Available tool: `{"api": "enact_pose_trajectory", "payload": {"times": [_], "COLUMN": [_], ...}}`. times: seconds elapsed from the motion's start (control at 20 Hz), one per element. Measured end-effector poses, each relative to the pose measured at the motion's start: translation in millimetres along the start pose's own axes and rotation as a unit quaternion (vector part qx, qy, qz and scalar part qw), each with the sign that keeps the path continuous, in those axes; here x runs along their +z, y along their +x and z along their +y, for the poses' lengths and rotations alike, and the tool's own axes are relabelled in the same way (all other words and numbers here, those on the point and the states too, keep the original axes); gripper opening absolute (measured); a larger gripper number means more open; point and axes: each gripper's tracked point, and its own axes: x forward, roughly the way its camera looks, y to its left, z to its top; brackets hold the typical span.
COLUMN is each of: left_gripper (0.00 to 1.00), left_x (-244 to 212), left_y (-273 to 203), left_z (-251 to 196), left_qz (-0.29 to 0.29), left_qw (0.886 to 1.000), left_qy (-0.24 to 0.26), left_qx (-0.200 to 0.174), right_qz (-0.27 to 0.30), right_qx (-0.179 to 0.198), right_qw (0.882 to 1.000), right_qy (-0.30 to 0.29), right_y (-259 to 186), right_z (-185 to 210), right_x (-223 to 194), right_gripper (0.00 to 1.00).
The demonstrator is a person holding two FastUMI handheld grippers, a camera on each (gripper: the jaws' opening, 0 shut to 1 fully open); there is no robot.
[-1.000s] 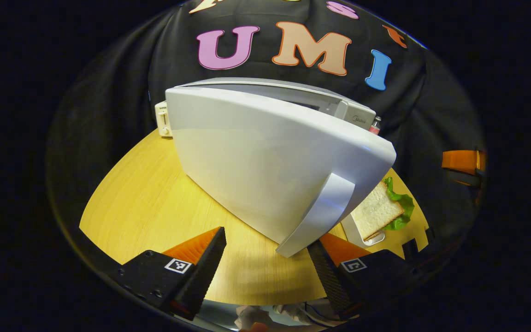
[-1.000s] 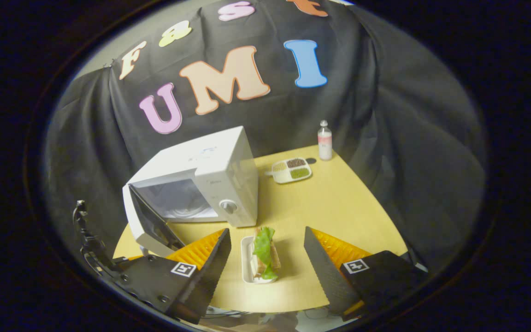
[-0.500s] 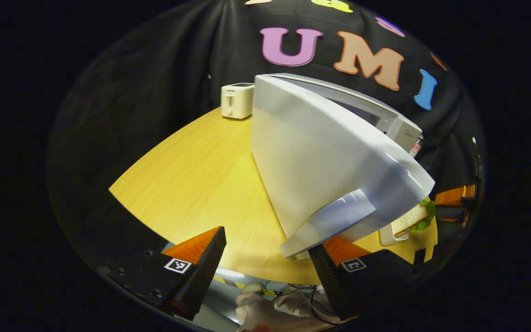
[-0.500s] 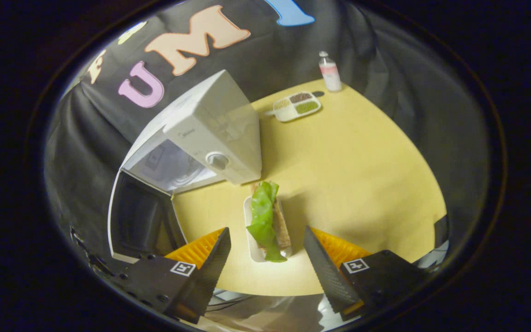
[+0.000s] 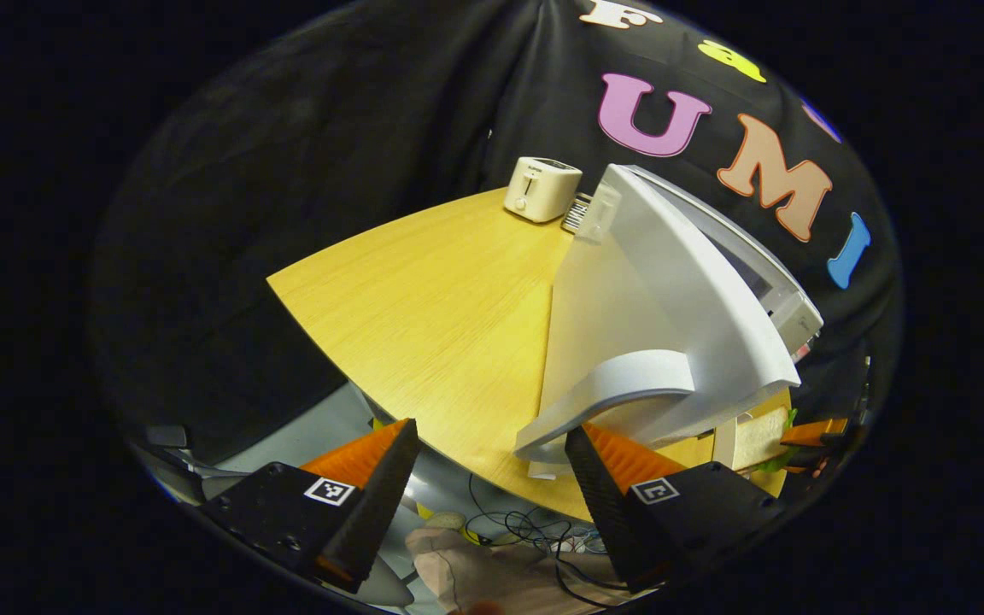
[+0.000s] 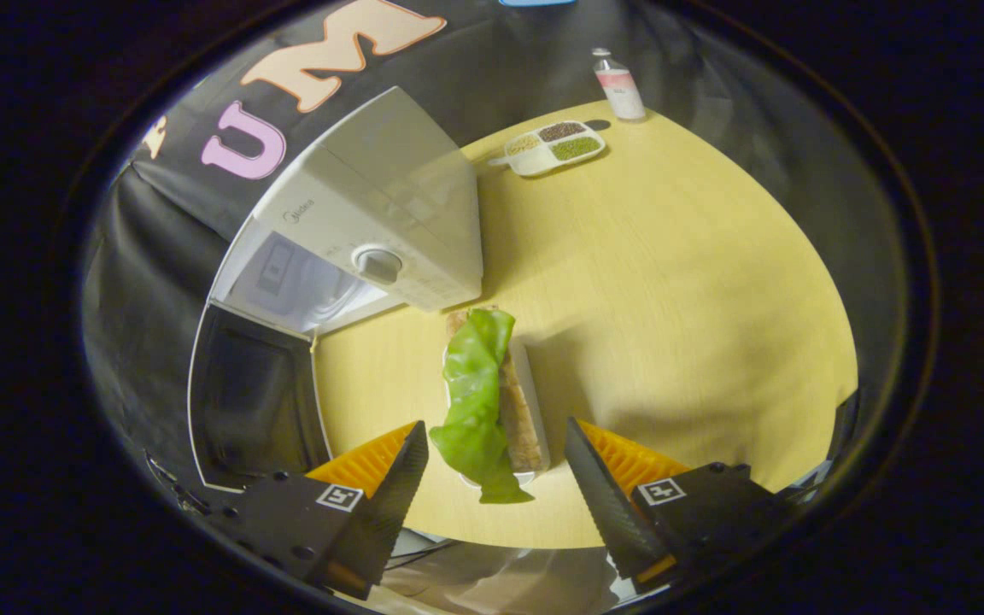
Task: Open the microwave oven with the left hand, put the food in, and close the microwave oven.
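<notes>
Left gripper view looks along the left gripper (image 5: 492,478), whose two fingers stand wide apart and hold nothing; the right finger (image 5: 599,478) is just under the lower end of the door handle (image 5: 620,389), and I cannot tell whether it touches it. The door (image 5: 671,316) of the microwave (image 5: 787,303) is swung out over the front part of the table (image 5: 432,316). Below this gripper a hand (image 5: 492,576) shows a little, and it is blurred. One toaster (image 5: 541,188) stands at the far edge of the table, with a small rack (image 5: 577,213) beside it, hard to make out. Right gripper view looks steeply down: the right gripper (image 6: 496,483) is also spread open and grips nothing, and its two fingers stand on either side of the near end of the sandwich (image 6: 492,393). There is one sandwich, with a green lettuce leaf hanging over its side, and it lies in one small white tray (image 6: 535,401) on the table (image 6: 671,299), just in front of the microwave (image 6: 372,222). The dark inner face of the open door (image 6: 248,401) is seen to the left, and the oven cavity stands open. One dial (image 6: 378,265) is on the control panel. A grey brand word is on the front above the dial, too small to read with certainty. Far away stand one bottle (image 6: 620,85) and one divided dish (image 6: 553,147) with three fillings.
</notes>
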Motion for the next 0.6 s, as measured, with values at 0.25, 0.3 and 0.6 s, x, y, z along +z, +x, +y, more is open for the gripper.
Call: {"api": "enact_pose_trajectory", "payload": {"times": [0.25,0.3,0.6], "left_gripper": [1.0,0.99,0.96], "left_x": [45,58,123], "left_y": [-25,-35,-90], "left_z": [43,51,65], "left_qz": [-0.077,-0.099,-0.223], "left_qw": [0.993,0.989,0.957], "left_qy": [-0.025,-0.035,-0.06], "left_qx": [0.084,0.102,0.175], "right_qz": [0.021,0.027,0.046], "right_qx": [-0.003,-0.003,0.005], "right_qw": [1.0,0.999,0.999], "right_qy": [-0.014,-0.018,-0.027], "right_y": [12,14,23], "right_z": [-2,-3,-3], "right_x": [-4,-5,-8], "right_gripper": [0.92,0.92,0.97]}}
